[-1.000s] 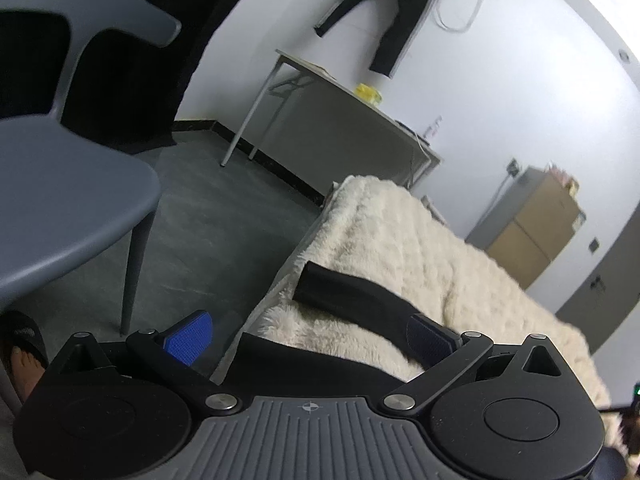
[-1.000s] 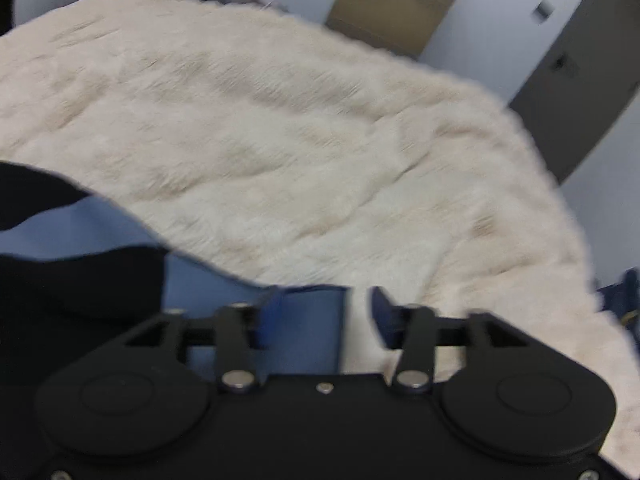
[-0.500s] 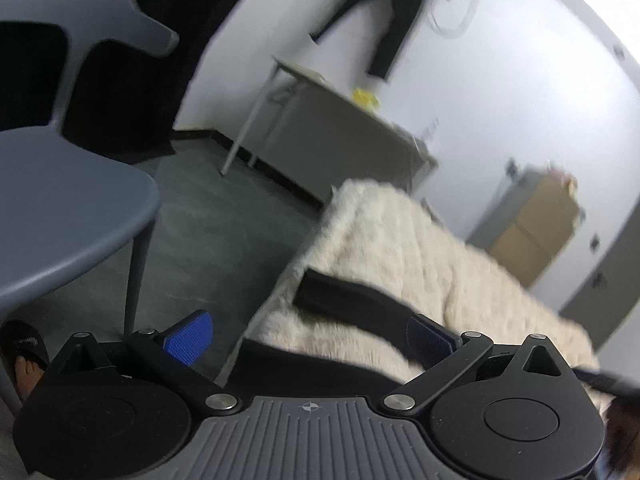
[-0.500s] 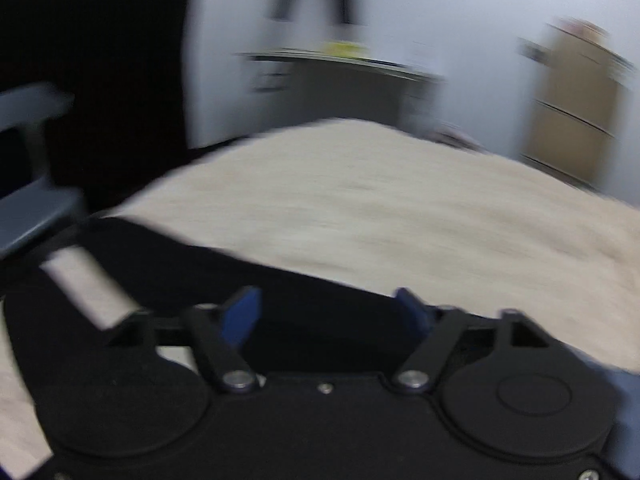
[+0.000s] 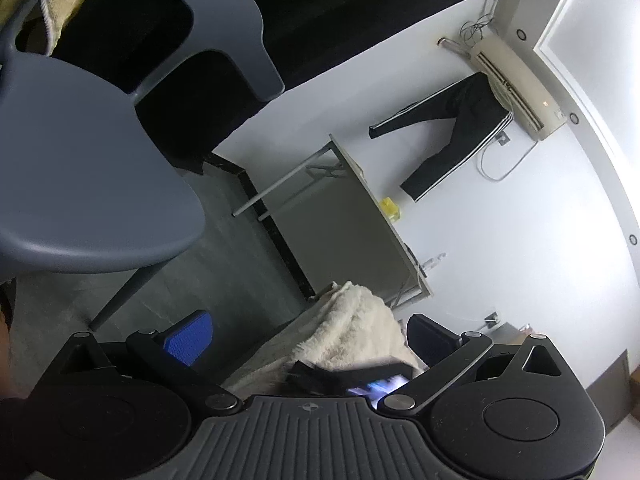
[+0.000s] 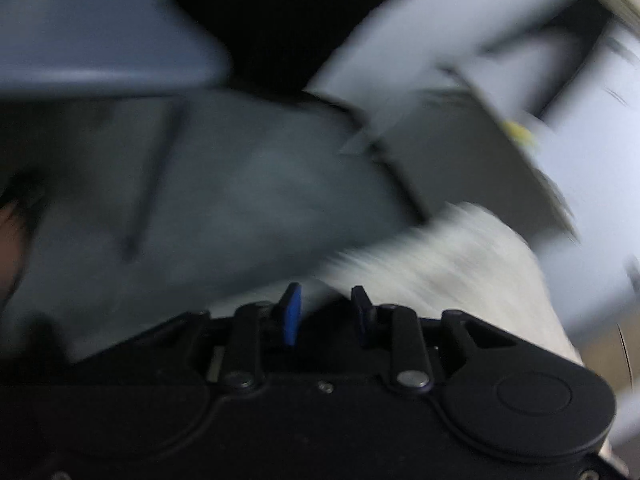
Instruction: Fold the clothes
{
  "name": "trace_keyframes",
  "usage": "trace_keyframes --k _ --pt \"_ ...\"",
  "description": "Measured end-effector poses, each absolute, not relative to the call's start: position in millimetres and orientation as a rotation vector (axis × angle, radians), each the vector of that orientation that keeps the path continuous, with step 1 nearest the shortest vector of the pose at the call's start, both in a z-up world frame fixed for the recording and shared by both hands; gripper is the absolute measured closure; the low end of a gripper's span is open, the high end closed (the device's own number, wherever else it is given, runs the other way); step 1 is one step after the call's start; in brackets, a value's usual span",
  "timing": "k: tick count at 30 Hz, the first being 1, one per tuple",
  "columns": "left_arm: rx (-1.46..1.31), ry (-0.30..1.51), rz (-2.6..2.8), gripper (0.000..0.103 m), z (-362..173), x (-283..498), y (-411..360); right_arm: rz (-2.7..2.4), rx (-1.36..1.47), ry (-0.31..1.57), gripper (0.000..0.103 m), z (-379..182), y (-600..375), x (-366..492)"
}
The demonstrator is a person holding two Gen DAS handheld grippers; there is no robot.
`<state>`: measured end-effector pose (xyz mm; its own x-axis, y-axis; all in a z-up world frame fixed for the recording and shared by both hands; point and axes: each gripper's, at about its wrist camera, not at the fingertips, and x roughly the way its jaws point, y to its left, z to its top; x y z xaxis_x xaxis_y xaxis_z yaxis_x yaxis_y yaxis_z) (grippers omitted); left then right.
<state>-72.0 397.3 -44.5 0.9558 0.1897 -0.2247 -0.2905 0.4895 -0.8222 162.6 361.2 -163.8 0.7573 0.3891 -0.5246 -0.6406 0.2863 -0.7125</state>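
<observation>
Gaping wide, left gripper point(image 5: 308, 340): fluffy cream blanket point(image 5: 352, 328) ahead betw. fingers, dark garment point(image 5: 320, 376) nearer. Right gripper point(image 6: 326, 314) narrow; grip unclear, blurred.

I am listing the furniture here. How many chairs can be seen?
1. A grey chair stands on the floor, upper left in the left wrist view. The right wrist view is blurred; others may be hidden.

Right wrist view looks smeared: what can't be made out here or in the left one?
- Right wrist: motion blur; whether the right tongs pinch anything is unclear.
- Left wrist: dark garment on the fleece blanket, partly hidden behind the left tongs, blurred; type unreadable.
- Grey chair: cut off by the edge.
</observation>
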Motion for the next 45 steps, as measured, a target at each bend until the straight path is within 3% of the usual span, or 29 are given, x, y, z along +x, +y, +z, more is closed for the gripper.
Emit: trace_keyframes --k 2,6,10,14,21,24,27,28,37,42,45 --pt "-1.021 0.108 0.283 0.0 -43 -71 400 0.693 -1.053 0.193 0.074 -146 358 154" --pt "-1.028 0.113 0.271 0.0 -42 -71 400 0.592 -0.911 0.14 0.057 -102 305 164" --pt "-1.012 0.124 0.261 0.0 -40 -71 397 0.376 -0.746 0.196 0.054 -73 223 207" --pt "-0.999 0.143 0.257 0.0 -39 -67 396 0.26 -0.733 0.269 0.053 -84 176 219" --pt "-0.98 0.169 0.244 0.0 -38 -66 397 0.465 -0.851 0.265 0.046 -121 250 175" --pt "-0.948 0.191 0.24 0.0 -36 -64 396 0.608 -0.828 0.257 0.046 -109 283 150" --pt "-0.906 0.216 0.234 0.0 -34 -60 390 0.704 -0.722 0.233 0.032 -76 283 135" --pt "-0.898 0.217 0.234 0.0 -34 -60 389 0.716 -0.705 0.228 0.032 -68 278 133" --pt "-0.614 0.285 0.209 0.0 -13 -46 344 0.739 -0.57 0.273 0.03 -5 95 126" --pt "-0.567 0.271 0.282 0.0 -4 -44 319 0.704 -0.365 0.352 0.002 -12 -6 113" --pt "-0.517 0.222 0.361 0.0 -1 -46 300 0.67 -0.236 0.33 0.0 -18 -48 97"
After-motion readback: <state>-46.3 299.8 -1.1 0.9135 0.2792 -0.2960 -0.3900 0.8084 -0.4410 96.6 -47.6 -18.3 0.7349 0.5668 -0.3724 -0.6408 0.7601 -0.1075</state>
